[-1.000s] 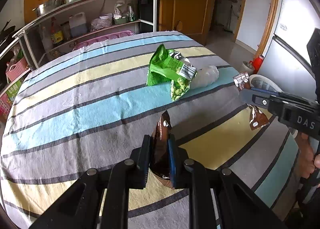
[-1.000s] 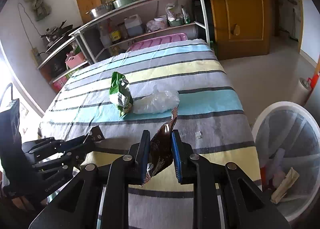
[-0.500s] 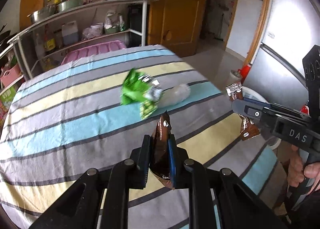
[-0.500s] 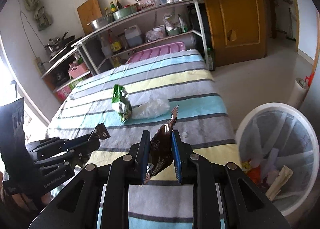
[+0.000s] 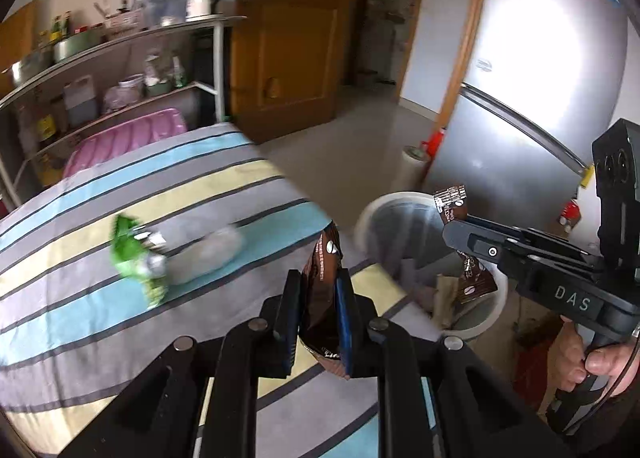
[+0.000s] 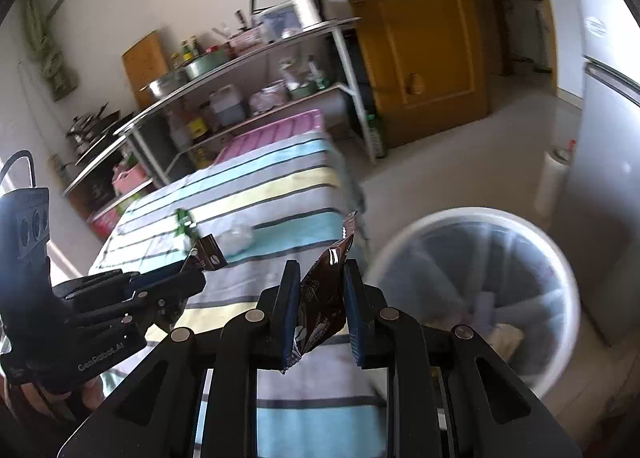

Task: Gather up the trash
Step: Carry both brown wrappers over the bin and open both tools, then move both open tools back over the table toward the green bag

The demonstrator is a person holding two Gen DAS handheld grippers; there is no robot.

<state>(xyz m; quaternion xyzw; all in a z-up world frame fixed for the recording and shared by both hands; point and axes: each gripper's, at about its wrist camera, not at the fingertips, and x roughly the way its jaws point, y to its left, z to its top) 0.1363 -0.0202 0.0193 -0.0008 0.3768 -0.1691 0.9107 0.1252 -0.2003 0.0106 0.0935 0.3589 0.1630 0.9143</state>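
A brown coffee sachet [image 5: 322, 290] is clamped upright in the left gripper [image 5: 318, 310] over the striped tablecloth [image 5: 80, 318], a second sachet [image 5: 460, 217] is pinched by the right gripper [image 5: 454, 223] above the white bin [image 5: 496, 298].

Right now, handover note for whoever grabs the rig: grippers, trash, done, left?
Left gripper: shut on a brown wrapper, above the table edge.
Right gripper: shut on a second brown wrapper, near the bin.
Bin: white, on the floor past the table edge, already holding some trash.
On the table: green packet and clear bag, side by side.
Done: both wrappers picked up.
Left: drop both in the bin, then fetch the packet and bag.
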